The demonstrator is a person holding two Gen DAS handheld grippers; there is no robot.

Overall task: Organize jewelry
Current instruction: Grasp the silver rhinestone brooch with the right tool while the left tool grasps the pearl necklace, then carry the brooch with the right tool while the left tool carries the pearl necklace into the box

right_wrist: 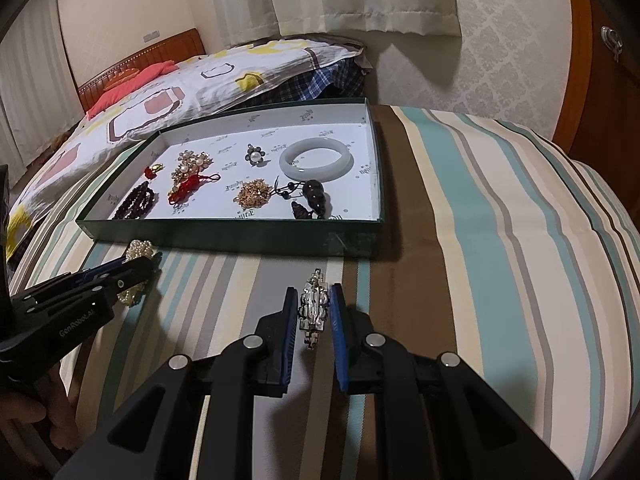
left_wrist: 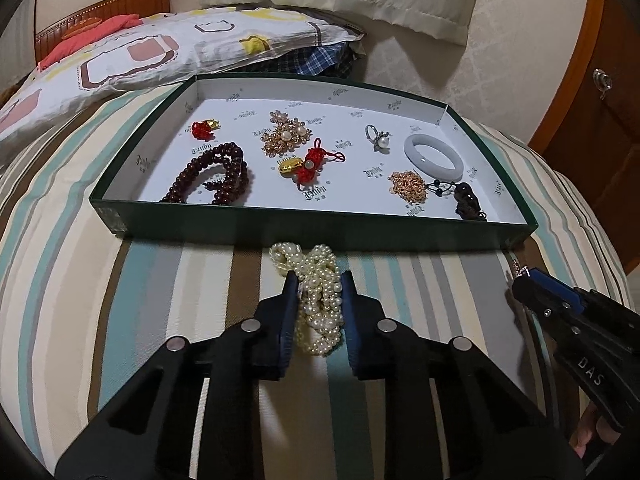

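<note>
Black arms of the left tool (left_wrist: 319, 280) fill the bottom of the left wrist view, and its two blue-padded fingers are pressed against a bundled pearl strand (left_wrist: 318, 300) from either side, so this tool grips the pearls. The bundle's long axis runs straight ahead along the fingers, its far end poking out toward the green tray (left_wrist: 312, 230). That tray lies directly in front, just beyond the pearls, its near wall crossing the view from side to side on the striped bed cover (left_wrist: 120, 300). Inside it sit dark red beads (left_wrist: 212, 178), a white bangle (left_wrist: 434, 156) and other pieces. A clear patch of white floor shows near the tray's front, between the beads and a red-knotted charm (left_wrist: 310, 166). My judgement is that the coming move is a short lift up and forward over that wall.

From the right wrist view, the right tool (right_wrist: 314, 304) is closed on a silver brooch (right_wrist: 313, 308), which stands lengthwise between the pads. The tray (right_wrist: 224, 232) lies ahead and a little to the left, with its right front corner nearest. The left tool (right_wrist: 132, 276) with its pearls (right_wrist: 140, 249) sits just beside the tray's near wall, and looks the closer of the two.
</note>
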